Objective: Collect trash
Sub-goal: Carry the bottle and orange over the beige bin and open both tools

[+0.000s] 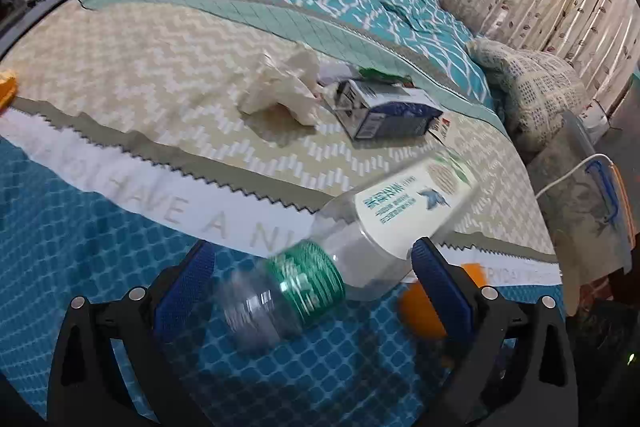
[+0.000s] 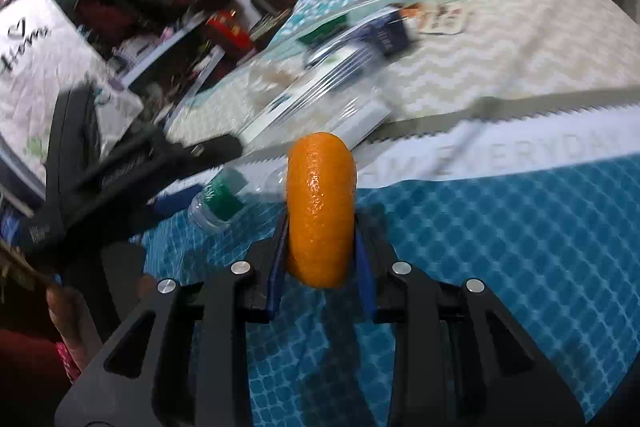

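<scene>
From the left wrist, the left hand-held gripper (image 1: 312,277) stands wide with a clear, ribbed plastic bottle (image 1: 340,255) with a green band lying slantwise between its blue pads, seemingly unpinched, above the quilted teal bedspread (image 1: 80,247); beyond lie crumpled tissue (image 1: 280,87) and a small blue carton (image 1: 384,111). From the right wrist, blurred, the right hand-held gripper (image 2: 320,227) is narrowed onto a glossy, dimpled piece of orange peel (image 2: 320,211), with the bottle (image 2: 224,199) just left of it.

Between the right tool's pads, glossy pitted orange peel (image 2: 320,211); by the left tool, a clear smooth plastic bottle (image 1: 360,247); beyond it, crumpled matt tissue (image 1: 280,87) on the woven cloth bedspread (image 1: 140,67).
</scene>
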A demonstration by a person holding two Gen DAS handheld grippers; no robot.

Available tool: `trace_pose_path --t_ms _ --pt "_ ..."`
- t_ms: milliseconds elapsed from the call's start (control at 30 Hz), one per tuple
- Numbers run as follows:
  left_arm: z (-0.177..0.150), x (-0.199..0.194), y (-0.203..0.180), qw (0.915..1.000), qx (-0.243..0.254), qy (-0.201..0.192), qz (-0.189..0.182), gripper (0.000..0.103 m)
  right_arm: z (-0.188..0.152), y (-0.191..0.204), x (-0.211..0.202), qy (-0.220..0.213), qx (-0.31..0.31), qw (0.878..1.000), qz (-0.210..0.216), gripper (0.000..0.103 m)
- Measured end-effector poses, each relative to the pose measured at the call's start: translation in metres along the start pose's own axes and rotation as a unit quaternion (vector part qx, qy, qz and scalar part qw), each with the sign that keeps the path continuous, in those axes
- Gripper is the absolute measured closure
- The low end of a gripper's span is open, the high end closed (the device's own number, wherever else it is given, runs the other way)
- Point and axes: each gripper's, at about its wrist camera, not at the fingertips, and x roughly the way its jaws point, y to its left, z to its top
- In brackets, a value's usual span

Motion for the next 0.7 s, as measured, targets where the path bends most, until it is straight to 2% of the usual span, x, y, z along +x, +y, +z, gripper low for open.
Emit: trace_pose_path --t_ms 167,267,333,400,500,633,700 --pt "0.008 -0.005 -0.011 0.9992 0.028 -0.026 0.014 0.009 0.0 -0.019 -0.017 -0.022 0.029 0.999 -0.01 0.07" --pt "0.013 -0.001 -0.03 0.9955 0.084 -0.035 0.024 0.009 0.0 -0.035 -0.026 -0.031 0.053 0.998 -0.013 0.07" --pt "0.015 0.005 -0.048 0.9889 0.141 -0.037 0.031 0.009 0.001 -0.042 -0.03 -0.036 0.064 0.997 -0.015 0.07" --pt "0.015 0.016 -0.065 0.9783 0.204 -0.026 0.029 0.007 0.004 -0.049 -0.034 -0.041 0.07 0.997 -0.018 0.07" --pt "0.012 0.02 -0.077 0.9632 0.268 -0.018 0.014 0.008 0.007 -0.055 -0.039 -0.047 0.076 0.996 -0.021 0.07" --pt "-0.002 0.021 -0.091 0.9297 0.367 -0.015 0.033 0.009 0.007 -0.069 -0.045 -0.054 0.093 0.994 -0.016 0.07" --pt "-0.01 0.028 -0.093 0.9169 0.398 0.003 0.03 0.009 0.009 -0.075 -0.047 -0.056 0.103 0.993 -0.01 0.07"
